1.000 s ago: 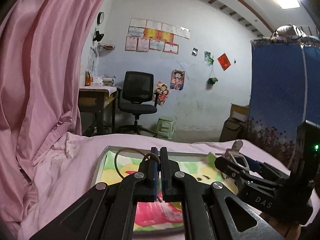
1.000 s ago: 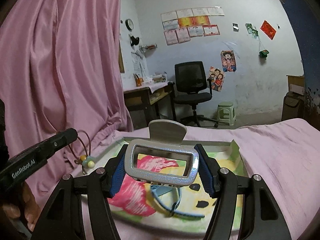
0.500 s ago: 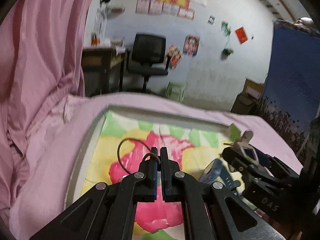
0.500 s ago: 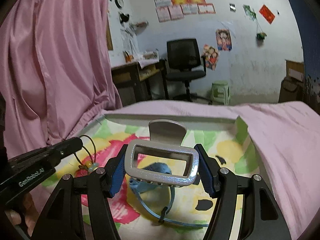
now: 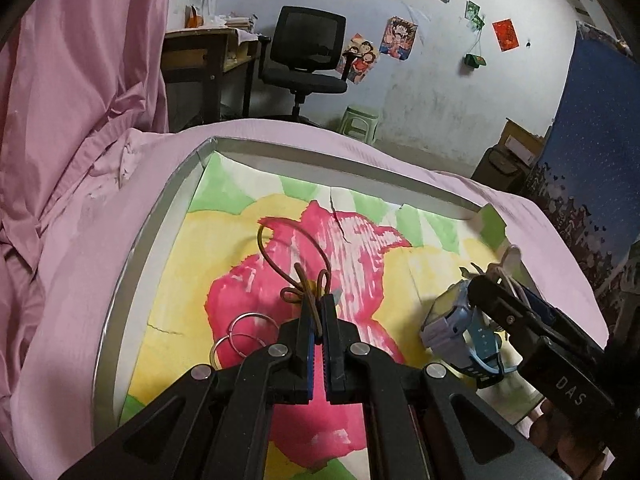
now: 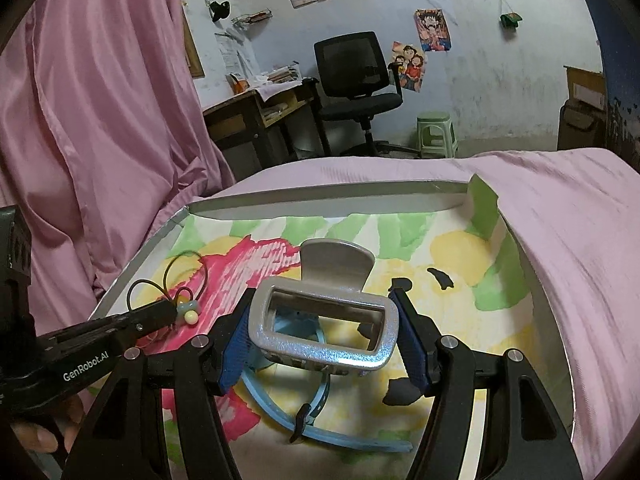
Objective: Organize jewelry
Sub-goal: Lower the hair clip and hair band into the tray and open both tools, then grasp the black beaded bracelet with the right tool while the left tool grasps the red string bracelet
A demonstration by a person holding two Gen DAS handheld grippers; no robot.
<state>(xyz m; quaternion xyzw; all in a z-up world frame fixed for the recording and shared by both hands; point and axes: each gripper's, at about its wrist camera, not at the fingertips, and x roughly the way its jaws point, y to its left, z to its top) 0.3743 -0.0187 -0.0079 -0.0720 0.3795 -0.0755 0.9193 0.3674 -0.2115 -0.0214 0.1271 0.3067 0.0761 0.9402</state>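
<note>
Both tongs loaded right now: left gripper (image 5: 317, 312) pinched nearly closed on a brown cord hair tie (image 5: 294, 264), right gripper (image 6: 322, 332) spread wide around a silver glittery claw clip (image 6: 324, 330), pads pressing its two short ends. Hovering low over the tray (image 5: 132, 264) with the flower-print lining, sitting on a pink sheet (image 5: 72, 248). Cord loops flop forward past the fingertips, little pastel beads (image 6: 189, 312) dangling at the knot, so super light and limp, best grabbed right at the knot like now or else just slides through. Clip looks like rigid, slick plastic, probably light, could pop out sideways if squeezed off-centre. Already lying in the tray: blue kids' watch (image 5: 460, 332) with a bendy strap directly under the clip, plus a couple of thin metal rings (image 5: 240, 336) near the left fingers, tiny and fiddly to pick up flat
</note>
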